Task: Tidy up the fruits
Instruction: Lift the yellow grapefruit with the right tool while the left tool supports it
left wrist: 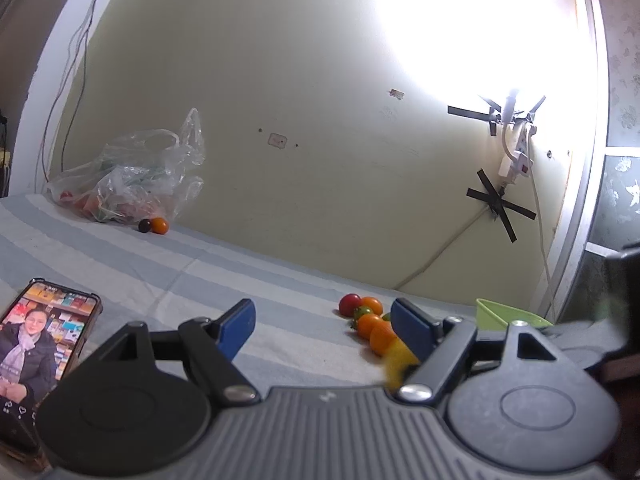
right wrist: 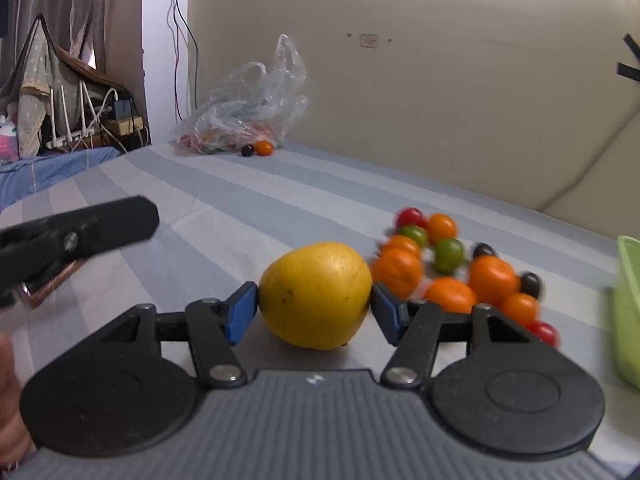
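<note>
My right gripper (right wrist: 314,312) is shut on a large yellow fruit (right wrist: 316,294), its blue pads touching both sides, just above the striped cloth. To its right lies a pile of small orange, green, red and dark fruits (right wrist: 460,268). A green bowl (right wrist: 628,312) stands at the far right. My left gripper (left wrist: 324,324) is open and empty above the cloth. In the left wrist view the fruit pile (left wrist: 370,320) lies by its right finger, the yellow fruit (left wrist: 400,360) shows blurred behind that finger, and the green bowl (left wrist: 508,314) stands beyond.
A clear plastic bag of fruits (right wrist: 244,116) lies against the wall, with a dark fruit (right wrist: 247,150) and an orange fruit (right wrist: 264,147) beside it. A phone (left wrist: 36,352) with a lit screen lies at the left. Cables and taped sockets (left wrist: 516,148) hang on the wall.
</note>
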Demonstrator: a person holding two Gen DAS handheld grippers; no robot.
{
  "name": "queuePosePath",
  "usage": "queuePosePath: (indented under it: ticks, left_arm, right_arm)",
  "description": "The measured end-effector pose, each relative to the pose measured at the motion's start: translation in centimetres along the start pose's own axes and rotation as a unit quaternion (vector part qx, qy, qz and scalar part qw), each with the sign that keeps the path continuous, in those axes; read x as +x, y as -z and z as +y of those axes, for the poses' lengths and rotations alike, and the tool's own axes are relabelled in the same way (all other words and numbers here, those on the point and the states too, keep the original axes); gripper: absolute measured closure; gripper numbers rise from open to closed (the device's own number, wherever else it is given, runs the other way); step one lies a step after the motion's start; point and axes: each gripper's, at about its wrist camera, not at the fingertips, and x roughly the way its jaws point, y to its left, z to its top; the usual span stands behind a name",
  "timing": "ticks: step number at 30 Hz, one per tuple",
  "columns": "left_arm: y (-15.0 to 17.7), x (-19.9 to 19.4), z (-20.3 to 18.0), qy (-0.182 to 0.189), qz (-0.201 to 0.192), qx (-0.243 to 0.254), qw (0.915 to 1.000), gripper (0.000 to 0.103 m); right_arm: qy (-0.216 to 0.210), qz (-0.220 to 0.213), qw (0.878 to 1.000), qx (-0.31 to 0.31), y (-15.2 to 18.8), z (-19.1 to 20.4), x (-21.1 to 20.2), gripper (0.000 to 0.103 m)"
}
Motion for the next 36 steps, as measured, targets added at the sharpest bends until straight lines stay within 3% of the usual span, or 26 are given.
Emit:
queuePosePath:
  ticks: [7,10,13,17,24,29,36]
  left_arm:
    - [0.0,0.2,-0.2,0.019,0.009,0.009,0.9997,0.022]
    - [0.1,0.2,-0.3,0.02,0.009,0.009,0.9997,0.022]
    - [0.1,0.2,-0.2,0.02,0.011,0.006,0.9997,0.022]
    - [0.1,0.3,0.0,0.022,0.015,0.002,0.9996,0.022]
    - [0.1,0.4,0.0,0.024,0.018,0.005,0.9995,0.022]
    - [0.1,0.5,-0.1,0.026,0.021,0.007,0.9994,0.022]
    - [-0.1,0.9,-0.3,0.029,0.032,0.018,0.9989,0.022]
  right_arm:
    - [0.02,0.086,0.991,-0.095,-1.3,-1.8,-3.9,0.039]
    - [0.023,0.152,0.973,-0.174,-1.8,-1.2,-3.8,0.039]
    - [0.026,0.183,0.953,-0.241,-1.2,0.1,-2.8,0.039]
    - [0.032,0.164,0.939,-0.302,-0.7,2.3,-1.7,0.039]
    - [0.029,0.103,0.94,-0.324,0.2,4.0,-1.0,0.037]
    - [0.036,0.075,0.949,-0.305,0.1,3.8,-1.4,0.027]
    - [0.048,0.046,0.961,-0.269,0.0,3.4,-2.0,0.027]
